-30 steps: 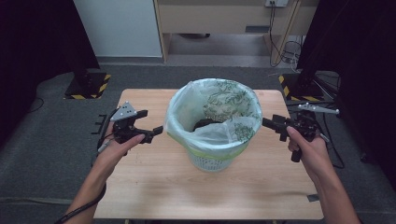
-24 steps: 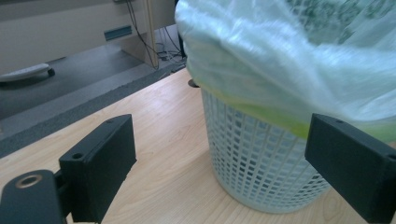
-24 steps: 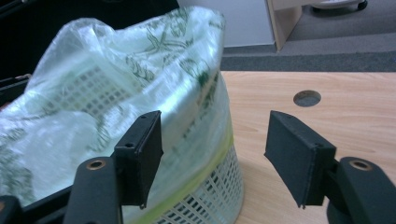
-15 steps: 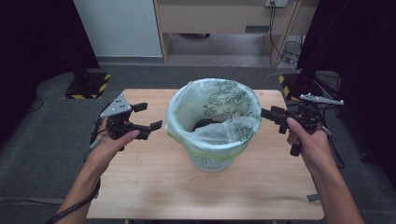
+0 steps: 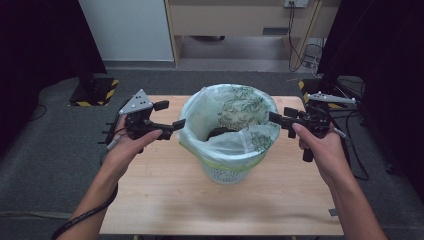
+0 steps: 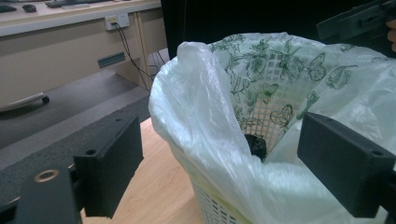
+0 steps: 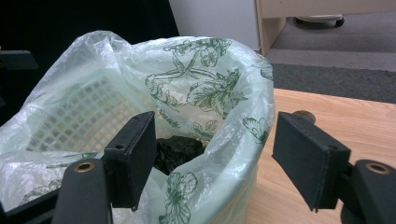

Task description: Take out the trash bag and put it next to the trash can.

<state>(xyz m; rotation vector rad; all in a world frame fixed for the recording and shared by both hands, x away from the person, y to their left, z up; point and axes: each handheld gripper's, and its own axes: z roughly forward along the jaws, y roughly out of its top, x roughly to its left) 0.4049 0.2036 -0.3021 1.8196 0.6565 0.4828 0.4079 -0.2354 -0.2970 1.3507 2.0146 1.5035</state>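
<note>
I have both tools up beside the white plastic mesh basket (image 5: 225, 172), which stands in the middle of the light wooden desk (image 5: 165, 200). A thin see-through plastic bag with green flower and butterfly prints (image 5: 235, 107) lines the basket, and its edge puffs up over the rim. Something dark (image 5: 218, 133) lies down at the bottom of the bag.

Compared with a second ago, both my hands have come up a little, so the tools now sit level with the top edge of the bag and not below it.

My left hand-held gripper (image 5: 170, 116) is released. Its jaws have just been closing a bit, and in the left gripper view the left fold of the bag stands between them, but the pads (image 6: 114, 170) are not pressing on it.

My right hand-held gripper (image 5: 282, 116) is released too. Its jaws have just been opening wider, and in the right gripper view the right edge of the bag sits between the pads (image 7: 133, 156), not pinched.

I think this means I am lined up to grab the bag's edge on both sides. Next I would close on the plastic, gently, because it is thin and could slip or tear.
</note>
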